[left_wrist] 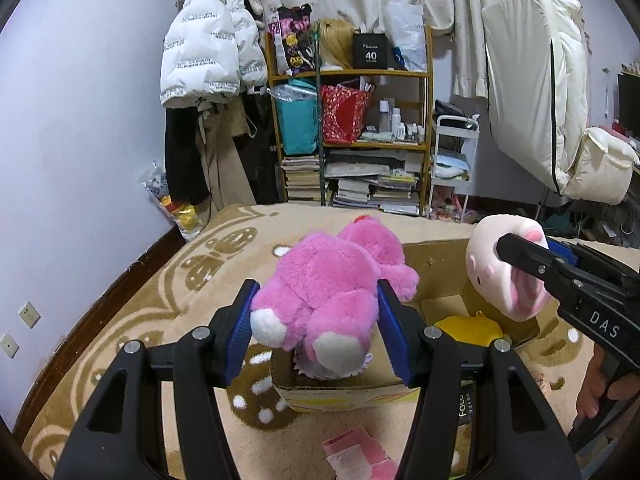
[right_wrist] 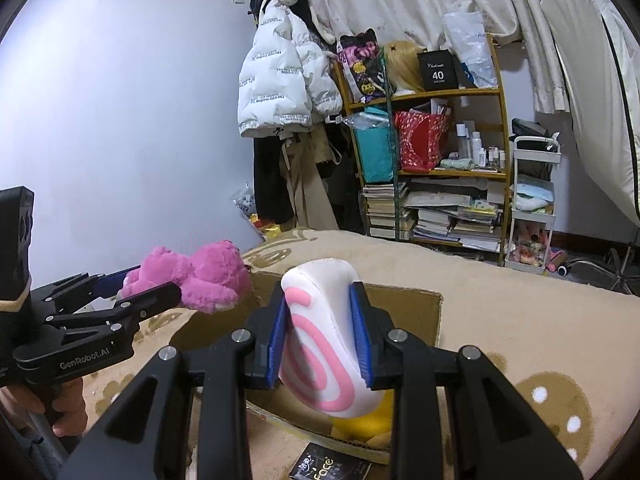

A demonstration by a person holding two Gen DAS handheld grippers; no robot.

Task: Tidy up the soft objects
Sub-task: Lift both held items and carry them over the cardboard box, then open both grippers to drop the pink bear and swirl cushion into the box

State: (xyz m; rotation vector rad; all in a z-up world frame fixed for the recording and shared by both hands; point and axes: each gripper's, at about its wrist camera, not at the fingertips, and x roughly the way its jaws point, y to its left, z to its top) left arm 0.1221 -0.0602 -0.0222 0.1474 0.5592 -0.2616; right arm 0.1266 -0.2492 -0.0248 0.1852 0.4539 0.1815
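Observation:
My left gripper (left_wrist: pixel 316 286) is shut on a fluffy pink plush bear (left_wrist: pixel 332 292), its blue pads pressing the bear's flanks just above an open cardboard box (left_wrist: pixel 440 264). To the right, my right gripper (left_wrist: pixel 516 264) is shut on a white plush with a pink pig face (left_wrist: pixel 490 266), over the same box. The right wrist view shows that plush's pink spiral (right_wrist: pixel 324 332) squeezed between the pads of the right gripper (right_wrist: pixel 320 292). A yellow plush (right_wrist: pixel 368 420) lies inside the box (right_wrist: pixel 404 312). The bear (right_wrist: pixel 208 276) hangs in the left gripper (right_wrist: pixel 154 280) at the left.
The box stands on a beige patterned carpet (left_wrist: pixel 160 300). A pink packet (left_wrist: pixel 356 456) and a black packet (right_wrist: pixel 332 466) lie in front of it. Behind are a cluttered bookshelf (left_wrist: pixel 352 140), a hanging white puffer jacket (left_wrist: pixel 208 40) and a white cart (left_wrist: pixel 452 160). A hand (left_wrist: pixel 600 392) grips the right handle.

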